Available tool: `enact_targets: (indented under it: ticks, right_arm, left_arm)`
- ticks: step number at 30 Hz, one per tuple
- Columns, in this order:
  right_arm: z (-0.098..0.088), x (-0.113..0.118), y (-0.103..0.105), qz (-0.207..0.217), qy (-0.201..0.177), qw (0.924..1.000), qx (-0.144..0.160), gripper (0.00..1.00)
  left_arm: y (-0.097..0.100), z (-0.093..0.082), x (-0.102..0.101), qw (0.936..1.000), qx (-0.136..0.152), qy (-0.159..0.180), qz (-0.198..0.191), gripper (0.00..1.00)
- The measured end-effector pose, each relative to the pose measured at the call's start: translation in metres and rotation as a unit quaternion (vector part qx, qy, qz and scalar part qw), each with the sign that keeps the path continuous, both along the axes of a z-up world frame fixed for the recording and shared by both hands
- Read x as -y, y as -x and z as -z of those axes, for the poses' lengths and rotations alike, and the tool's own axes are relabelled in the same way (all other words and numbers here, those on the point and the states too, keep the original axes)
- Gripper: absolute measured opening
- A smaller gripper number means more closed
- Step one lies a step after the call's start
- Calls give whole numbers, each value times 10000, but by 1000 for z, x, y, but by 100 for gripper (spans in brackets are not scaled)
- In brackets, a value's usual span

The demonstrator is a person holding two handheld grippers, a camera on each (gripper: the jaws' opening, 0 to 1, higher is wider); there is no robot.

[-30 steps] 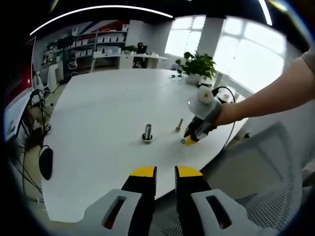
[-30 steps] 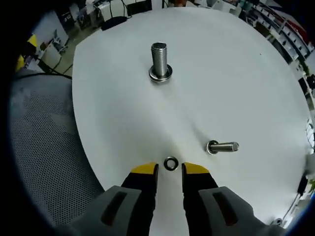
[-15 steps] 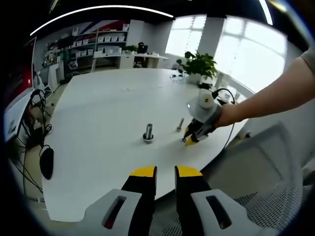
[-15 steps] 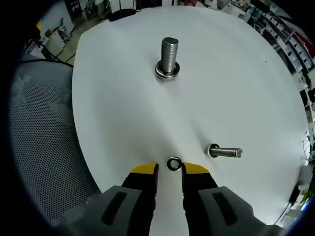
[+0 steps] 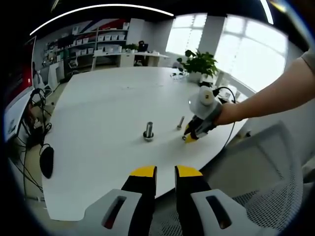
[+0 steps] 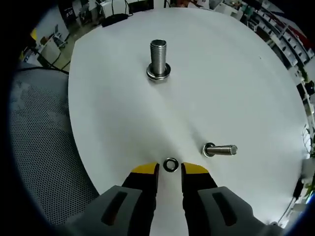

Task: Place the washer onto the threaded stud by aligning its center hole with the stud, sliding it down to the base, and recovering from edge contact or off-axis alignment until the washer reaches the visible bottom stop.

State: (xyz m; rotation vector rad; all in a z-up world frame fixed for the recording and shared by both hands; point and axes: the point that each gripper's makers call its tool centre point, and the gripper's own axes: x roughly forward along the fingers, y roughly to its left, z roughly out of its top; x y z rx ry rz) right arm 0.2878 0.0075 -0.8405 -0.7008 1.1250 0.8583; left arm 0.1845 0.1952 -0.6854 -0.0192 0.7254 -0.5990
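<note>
Jaws of our right gripper [image 6: 170, 169] stand slightly apart, straddling the washer [image 6: 170, 164], which lies flat on the table [image 6: 236, 83] between the yellow tips; whether they touch it we cannot tell. Our outstretched arm [image 5: 268, 101] angles this gripper down to the tabletop. Beyond stands the stud [image 6: 158, 60], with a bolt [image 6: 220, 149] lying at right. Our left gripper [image 5: 165, 172], jaws slightly parted and empty, hovers off the table edge.
</note>
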Motion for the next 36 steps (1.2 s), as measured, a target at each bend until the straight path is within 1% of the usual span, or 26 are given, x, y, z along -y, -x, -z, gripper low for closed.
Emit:
enact_targets:
  ticks: [4,7,9,11,13,14,16,20,25,28,36]
  right_arm:
    - [0,1,-1,266,-242,9992,-189,17]
    - [0,1,-3,224,-210,9992,-266,16]
    - [1,0,-2,155,-135,9994,-290,16]
    - [1,0,-2,-16,-30,9996,-294,15]
    - [1,-1,-2,-24,35,9994,-341,15]
    - [1,-1,-4,-22,68,9995,-311,14]
    - [1,-2,-4,-25,209,9990,-388,14]
    - [1,-2,-3,-120,501,9977,-442,14]
    - [2,-3,-3,-52,787,9955,-529,14]
    - [1,-2,-3,24,844,9950,-535,15]
    - [1,0,-1,283,577,9974,-326,14]
  left_arm:
    - [0,-1,0,10000,5,0,-14,12]
    - [0,0,0,10000,-13,-7,1,12]
    - [1,0,0,10000,-18,-10,3,12]
    - [1,1,1,10000,-33,-1,14,12]
    - [2,3,0,10000,-82,-40,34,12]
    - [2,3,0,10000,-85,-39,36,12]
    - [2,3,0,10000,-68,-32,25,12]
    - [2,2,0,10000,-74,-32,28,12]
    - [2,2,0,10000,-69,-32,33,12]
    - [2,2,0,10000,-72,-26,20,12]
    - [2,1,0,10000,-51,1,24,12]
